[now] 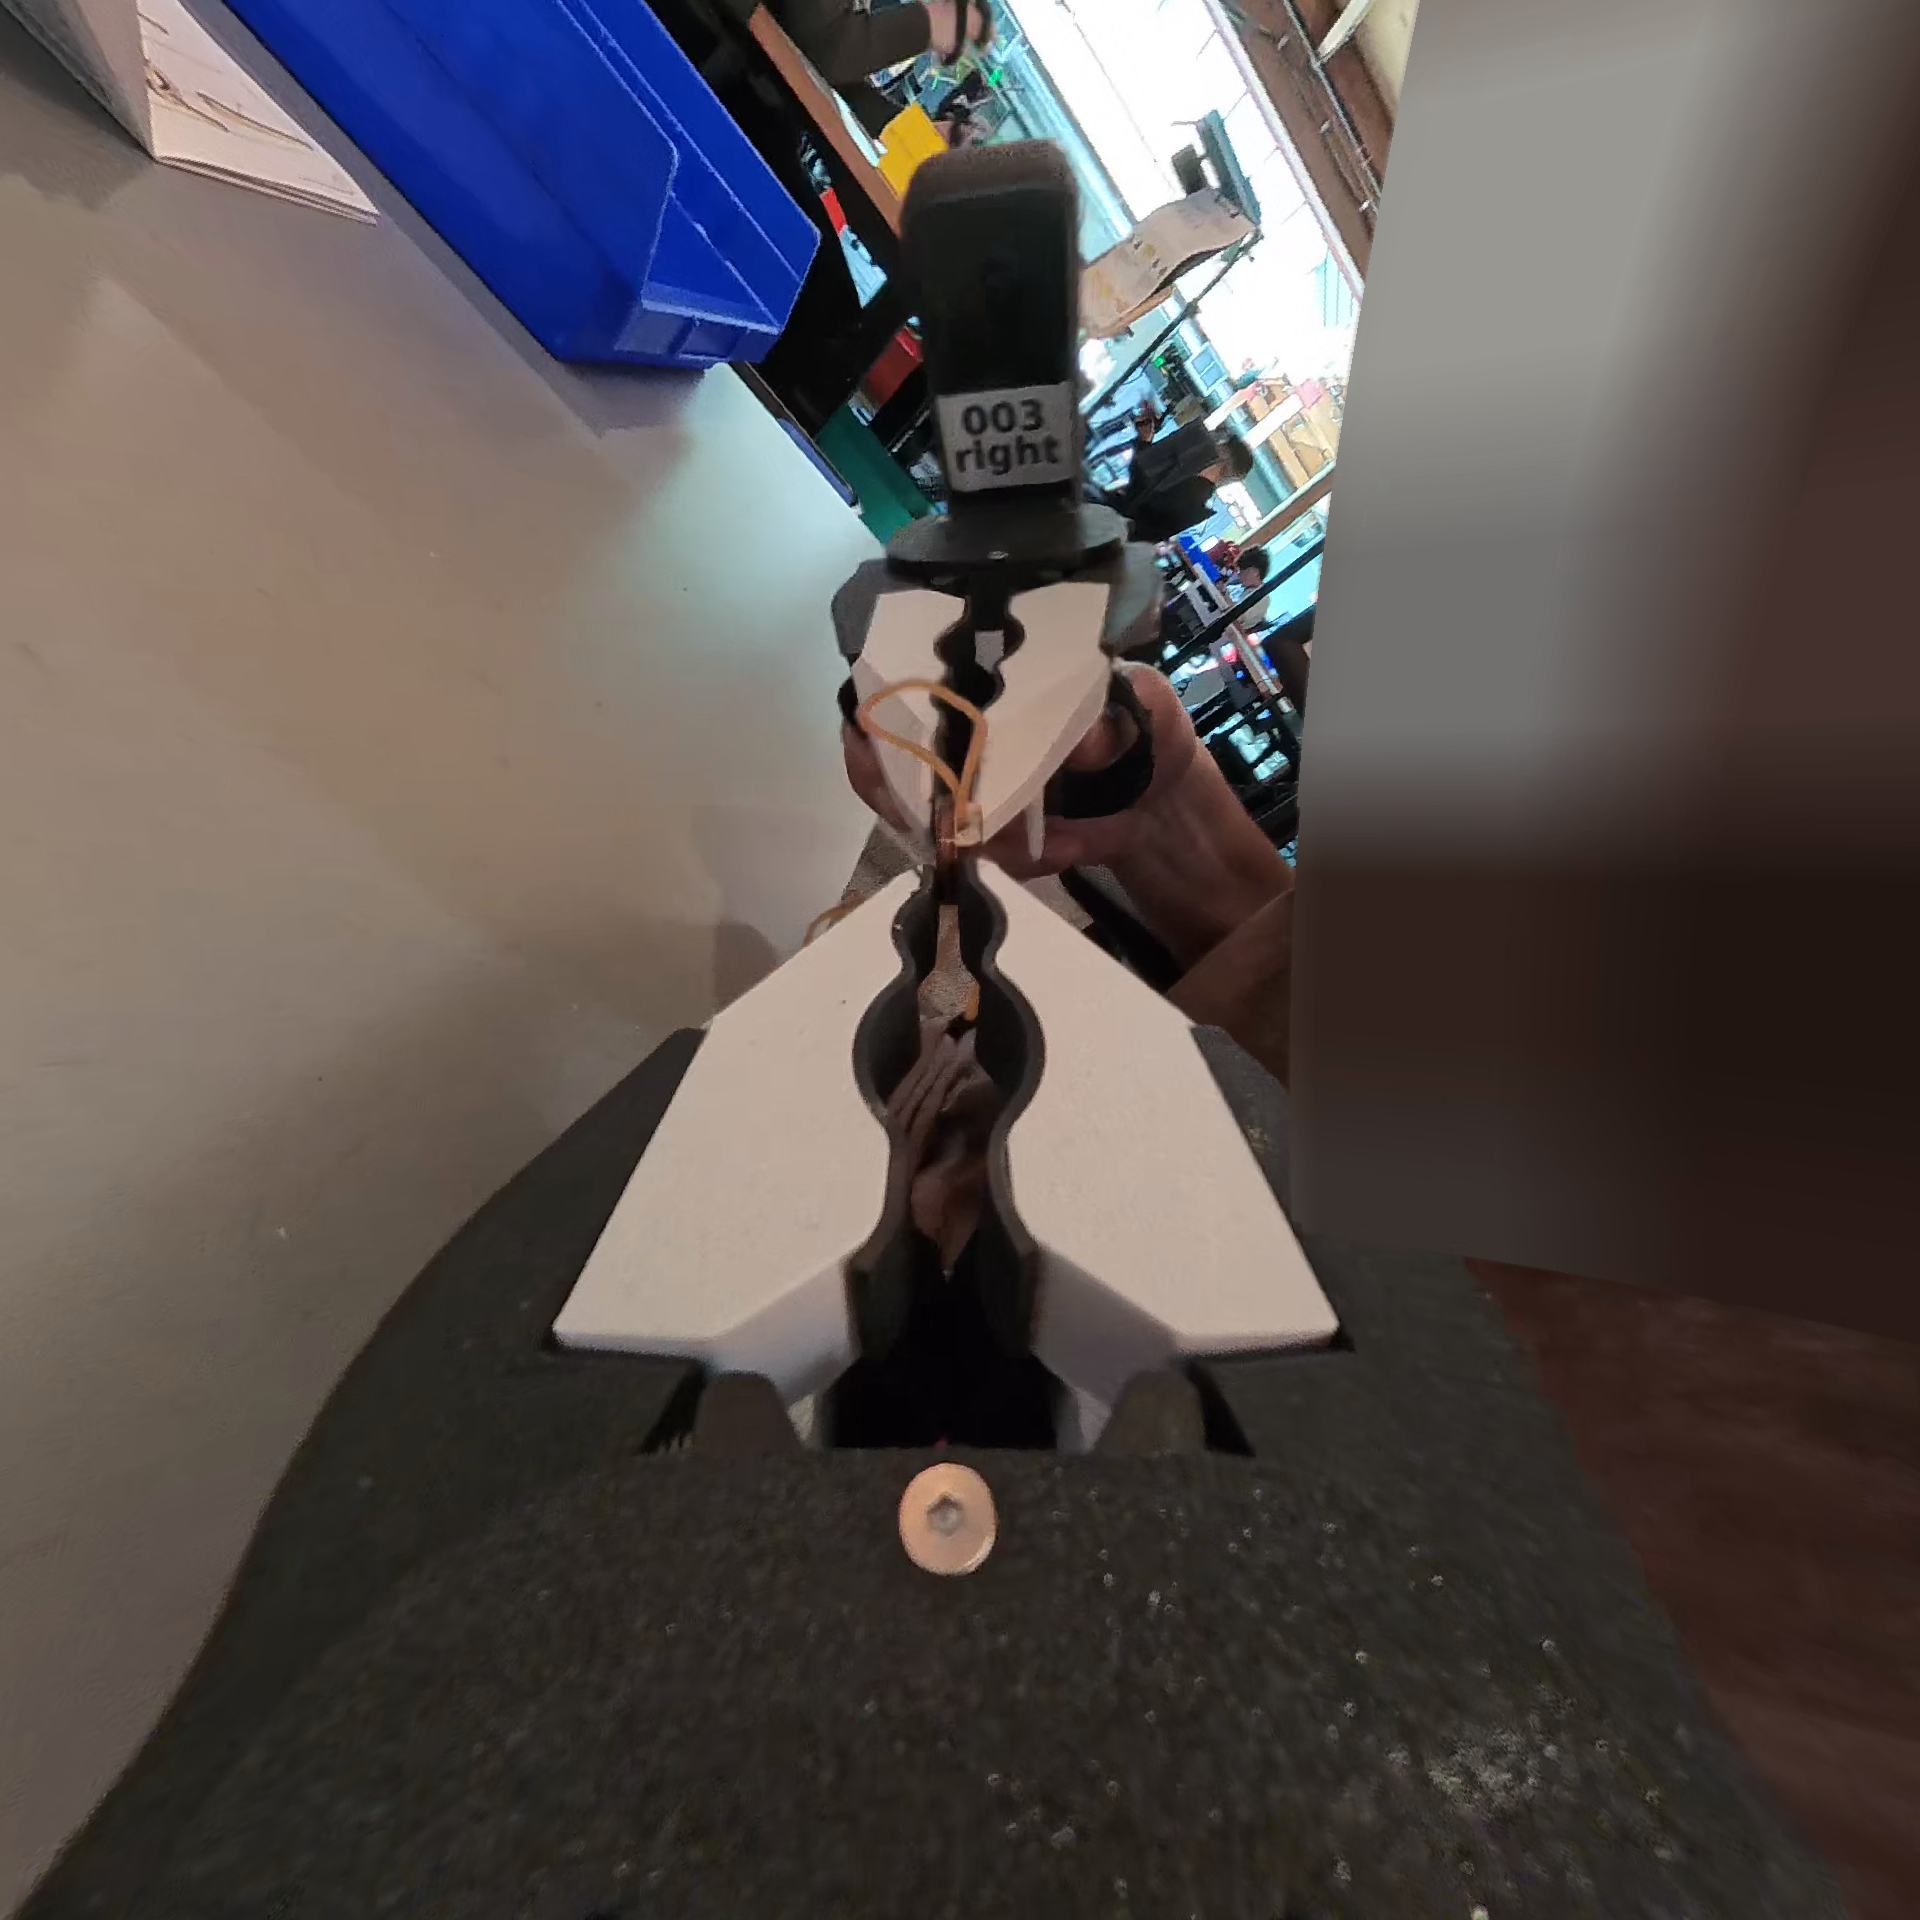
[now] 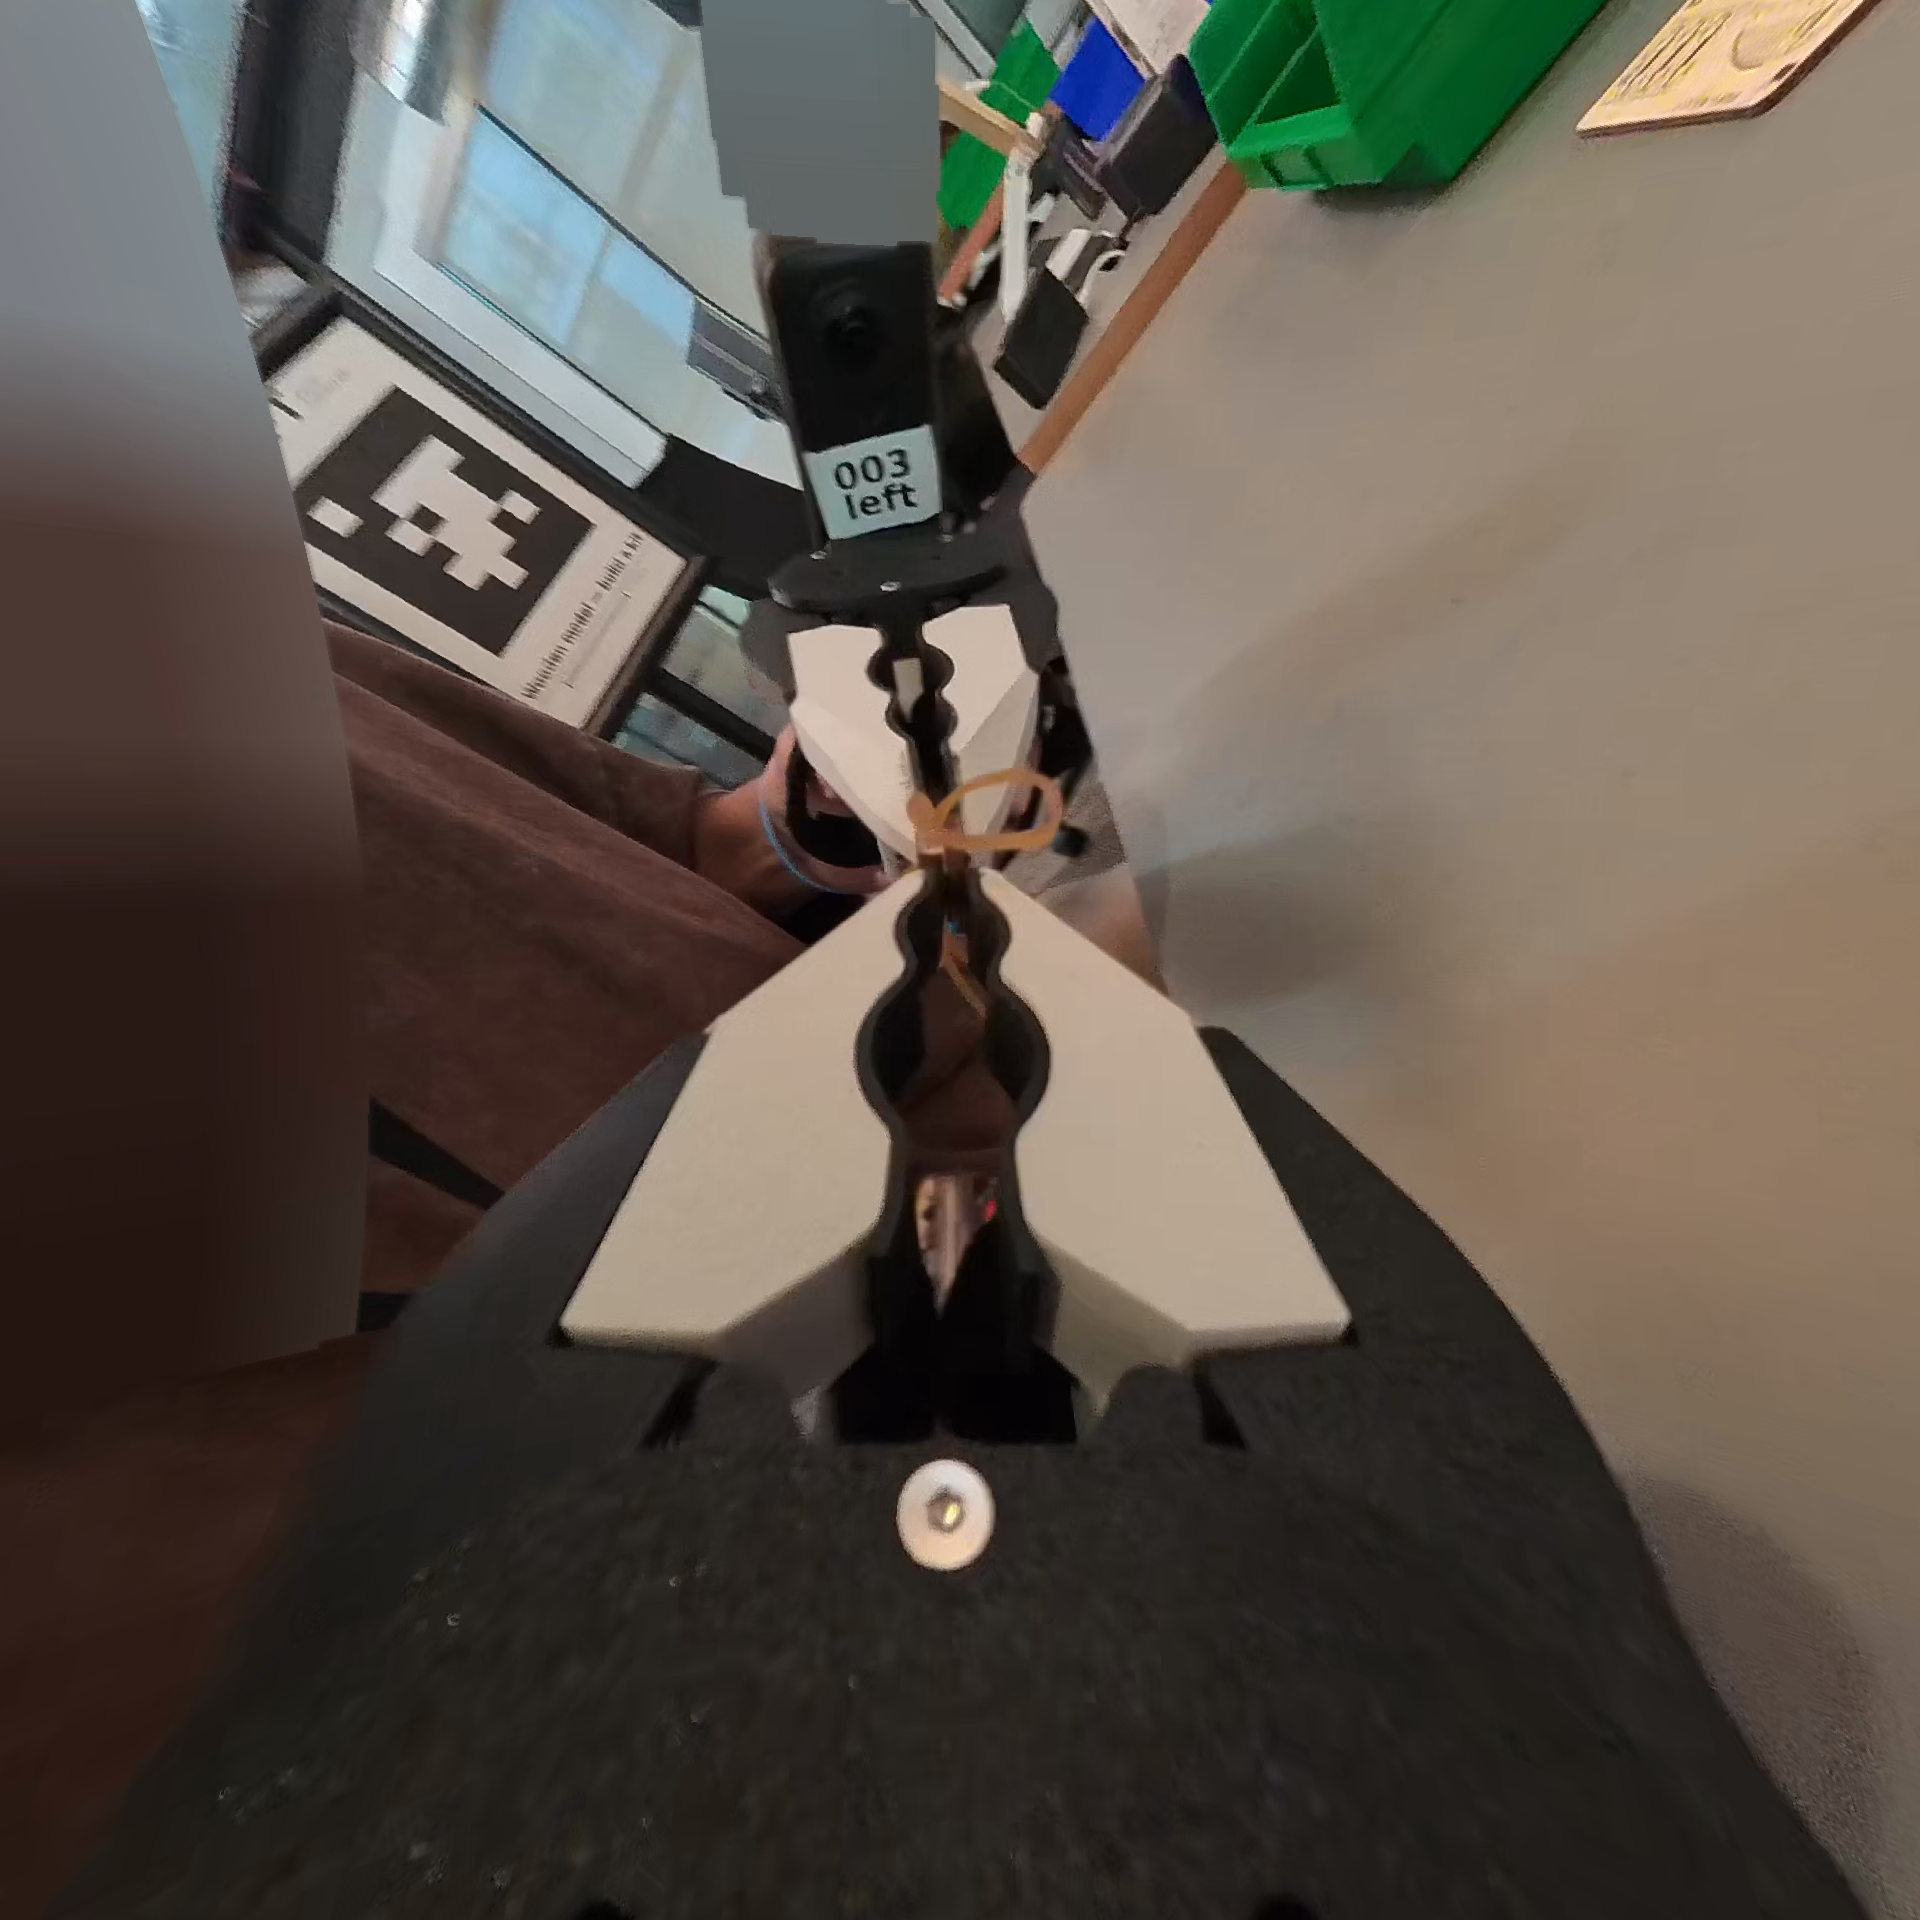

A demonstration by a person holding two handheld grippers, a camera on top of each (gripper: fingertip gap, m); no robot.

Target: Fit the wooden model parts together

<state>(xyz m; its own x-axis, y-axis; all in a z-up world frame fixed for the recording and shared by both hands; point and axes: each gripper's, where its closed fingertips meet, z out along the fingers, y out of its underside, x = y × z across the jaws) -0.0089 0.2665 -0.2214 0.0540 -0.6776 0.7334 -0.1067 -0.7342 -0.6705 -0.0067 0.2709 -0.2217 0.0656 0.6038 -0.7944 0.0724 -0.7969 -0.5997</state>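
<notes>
- Fingers of your left gripper (image 1: 951,883) were brought together, white outside and black wavy inside, and their tips pinched a thin wooden model part (image 1: 954,914) that ran back into the slot between them.
- Your right gripper (image 2: 940,878) was in the same state: its fingers were together and its tips were clamped on a thin brown wooden strip (image 2: 961,961) that showed in the slot.
- Just beyond the tips, the two grippers met nose to nose above the table, so the wooden pieces were held in the air between them, right where the tips touched.
- A thin tan loop (image 2: 1003,816), like a rubber band, hung at this meeting point; I could not tell which piece it belonged to.
- Behind the far gripper you could see your hand (image 1: 1132,800) on its handle, and in the other view a brown sleeve (image 2: 540,883).
- The grey table (image 1: 364,675) lay to the side of both grippers.
- Far on the table stood a blue bin (image 1: 540,177), green bins (image 2: 1382,83) and a flat wooden sheet (image 2: 1725,62) with cut-out parts.
</notes>
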